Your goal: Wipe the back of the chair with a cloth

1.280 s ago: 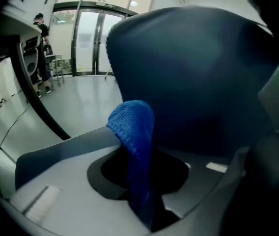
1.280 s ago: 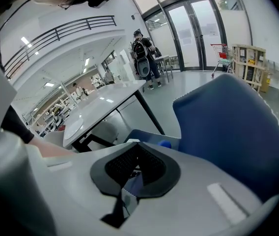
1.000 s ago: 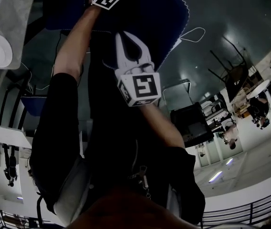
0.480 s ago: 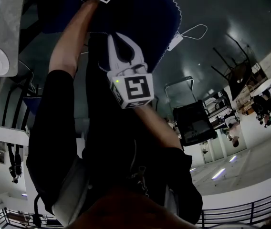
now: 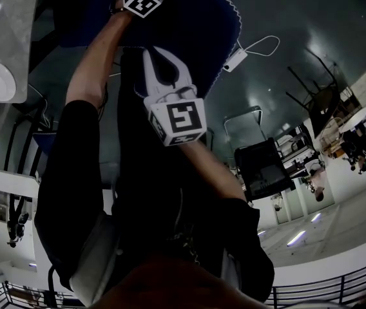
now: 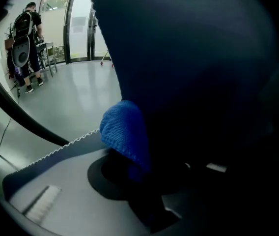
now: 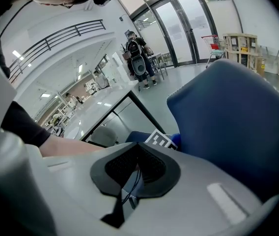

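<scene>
1. The left gripper (image 6: 129, 167) is clenched on a blue cloth (image 6: 124, 134), which bulges out from between its jaws.
2. The cloth lies against the dark blue back of the chair (image 5: 189, 18).
3. The right gripper (image 5: 163, 60) is clenched with nothing between its jaws. It is held near the chair back, closer to the person than the left gripper.
4. A white cable (image 5: 255, 46) lies on the floor beside the chair.
</scene>
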`<control>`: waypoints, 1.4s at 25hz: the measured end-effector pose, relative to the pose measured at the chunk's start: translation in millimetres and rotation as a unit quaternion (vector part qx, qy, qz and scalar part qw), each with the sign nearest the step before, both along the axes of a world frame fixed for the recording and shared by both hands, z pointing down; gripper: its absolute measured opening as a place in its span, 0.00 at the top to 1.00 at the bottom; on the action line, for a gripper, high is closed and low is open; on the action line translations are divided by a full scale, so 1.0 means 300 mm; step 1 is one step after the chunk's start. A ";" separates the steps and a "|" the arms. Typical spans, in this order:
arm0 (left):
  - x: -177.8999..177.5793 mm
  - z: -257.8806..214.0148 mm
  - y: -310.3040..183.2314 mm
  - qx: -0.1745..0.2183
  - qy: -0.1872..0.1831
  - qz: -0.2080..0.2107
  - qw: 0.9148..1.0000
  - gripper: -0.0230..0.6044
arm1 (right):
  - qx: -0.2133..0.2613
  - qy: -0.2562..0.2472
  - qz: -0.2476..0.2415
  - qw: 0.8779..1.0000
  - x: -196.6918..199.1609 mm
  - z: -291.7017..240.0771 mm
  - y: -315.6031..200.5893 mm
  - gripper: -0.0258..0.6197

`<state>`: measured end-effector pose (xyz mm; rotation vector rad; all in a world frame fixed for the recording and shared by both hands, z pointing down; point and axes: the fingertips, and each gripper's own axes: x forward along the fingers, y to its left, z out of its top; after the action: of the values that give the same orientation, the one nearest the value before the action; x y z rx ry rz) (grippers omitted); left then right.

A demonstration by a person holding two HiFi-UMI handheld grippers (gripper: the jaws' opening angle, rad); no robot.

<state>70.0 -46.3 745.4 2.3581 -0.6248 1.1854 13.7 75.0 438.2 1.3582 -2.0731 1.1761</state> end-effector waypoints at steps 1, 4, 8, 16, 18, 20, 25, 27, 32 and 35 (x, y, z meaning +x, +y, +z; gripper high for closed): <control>-0.003 0.002 0.011 -0.001 -0.002 0.002 1.000 0.83 | 0.000 0.000 -0.002 1.000 -0.002 0.000 0.000 0.96; -0.010 0.008 0.058 -0.006 -0.008 0.015 1.000 0.83 | 0.003 0.002 -0.007 1.000 -0.005 -0.002 0.004 0.96; -0.039 0.027 0.151 -0.020 -0.022 0.038 0.999 0.83 | -0.001 0.002 -0.010 1.000 -0.013 0.004 0.013 0.96; -0.078 0.047 0.327 -0.056 -0.033 0.060 0.996 0.83 | 0.004 0.007 -0.021 1.000 -0.028 -0.011 0.010 0.96; -0.088 0.050 0.372 -0.065 -0.032 0.061 0.995 0.83 | 0.005 0.009 -0.024 1.000 -0.034 -0.012 0.009 0.96; -0.098 0.053 0.415 -0.073 -0.031 0.062 0.995 0.83 | 0.007 0.010 -0.028 1.000 -0.041 -0.013 0.010 0.96; -0.118 0.051 0.525 -0.097 -0.031 0.068 0.992 0.83 | 0.008 0.014 -0.036 0.999 -0.047 -0.020 0.014 0.96; -0.128 0.034 0.569 -0.103 -0.036 0.075 0.991 0.83 | 0.008 0.017 -0.038 0.999 -0.047 -0.025 0.017 0.96; -0.148 0.019 0.704 -0.126 -0.039 0.096 0.987 0.83 | 0.012 0.022 -0.038 0.999 -0.033 -0.035 0.013 0.96; -0.164 0.013 0.785 -0.138 -0.039 0.112 0.983 0.83 | 0.015 0.026 -0.036 0.999 -0.030 -0.043 0.010 0.96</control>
<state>20.7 189.2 749.3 2.1949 -0.2025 1.3687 4.8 77.8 425.3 1.3032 -2.0919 1.0729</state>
